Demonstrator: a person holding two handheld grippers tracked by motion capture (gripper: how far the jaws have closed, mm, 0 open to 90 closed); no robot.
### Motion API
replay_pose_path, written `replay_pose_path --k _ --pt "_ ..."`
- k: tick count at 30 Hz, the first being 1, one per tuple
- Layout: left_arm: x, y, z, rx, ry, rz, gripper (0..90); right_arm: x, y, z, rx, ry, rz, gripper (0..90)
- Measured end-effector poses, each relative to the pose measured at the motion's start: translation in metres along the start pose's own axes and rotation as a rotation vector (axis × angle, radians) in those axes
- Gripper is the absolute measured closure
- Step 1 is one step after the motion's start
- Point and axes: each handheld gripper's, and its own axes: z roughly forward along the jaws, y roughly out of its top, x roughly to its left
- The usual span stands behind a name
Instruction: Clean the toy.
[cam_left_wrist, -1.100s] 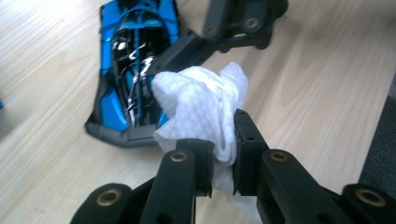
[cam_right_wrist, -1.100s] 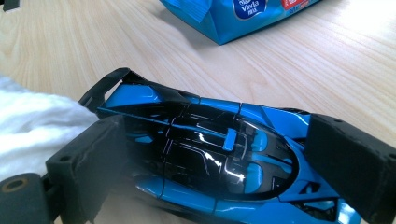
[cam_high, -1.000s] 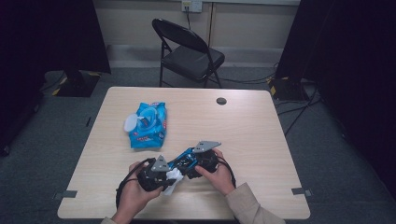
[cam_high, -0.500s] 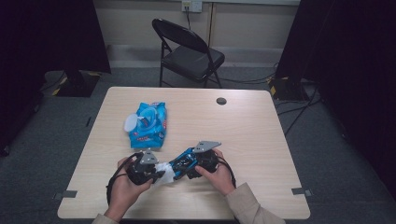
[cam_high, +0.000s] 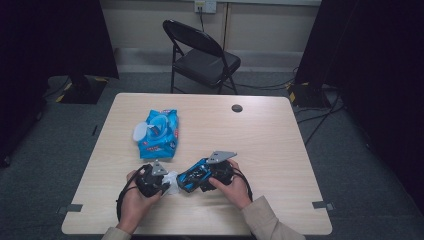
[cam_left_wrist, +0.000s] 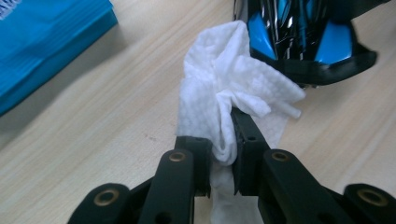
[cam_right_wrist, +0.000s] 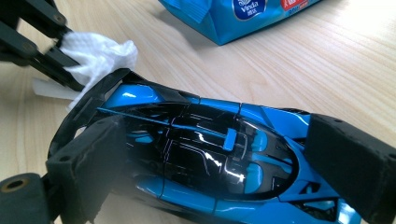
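Note:
A blue and black toy car (cam_high: 194, 176) lies low over the table's front, and my right gripper (cam_high: 200, 175) is shut on its sides. In the right gripper view the padded jaws clamp the car (cam_right_wrist: 205, 154) at both flanks. My left gripper (cam_left_wrist: 223, 135) is shut on a crumpled white wipe (cam_left_wrist: 233, 88), whose free end touches the car's dark end (cam_left_wrist: 303, 42). From above, the wipe (cam_high: 172, 182) sits between the left gripper (cam_high: 162, 184) and the car. The right gripper view shows the left gripper (cam_right_wrist: 51, 42) pressing the wipe (cam_right_wrist: 98, 56) against the car's edge.
A blue pack of wipes (cam_high: 159, 133) with its white lid flipped open lies on the wooden table (cam_high: 270, 140), behind the left hand. A black cable hole (cam_high: 237, 108) is near the far edge. A black folding chair (cam_high: 200, 55) stands behind the table.
The left gripper has drawn a little to the left with the wipe over the last second. The right gripper and the car have stayed in place.

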Motion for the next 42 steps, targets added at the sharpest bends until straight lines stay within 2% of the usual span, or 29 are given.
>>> replay_pose_path --k 6,10,16,18,30,42 --pt "-0.008 0.005 0.003 0.016 0.031 0.049 79.6 0.0 0.0 0.0 0.0 0.0 0.0 5.9" --pt "-0.014 0.006 0.004 0.02 0.032 0.089 80.7 0.0 0.0 0.0 -0.001 0.0 -0.001 5.9" --pt "-0.02 0.008 0.004 0.028 0.004 0.096 81.5 -0.001 0.0 0.0 0.0 -0.001 -0.002 5.9" --pt "-0.021 0.008 0.004 0.026 0.012 0.104 81.8 -0.001 0.0 0.0 0.0 -0.001 -0.001 5.9" --pt "-0.031 0.005 -0.001 0.039 -0.057 0.099 82.5 -0.001 0.0 0.0 0.0 -0.001 -0.002 5.8" --pt "-0.047 0.009 0.0 0.049 -0.087 0.137 82.6 -0.001 0.0 0.0 0.0 -0.001 -0.002 5.8"
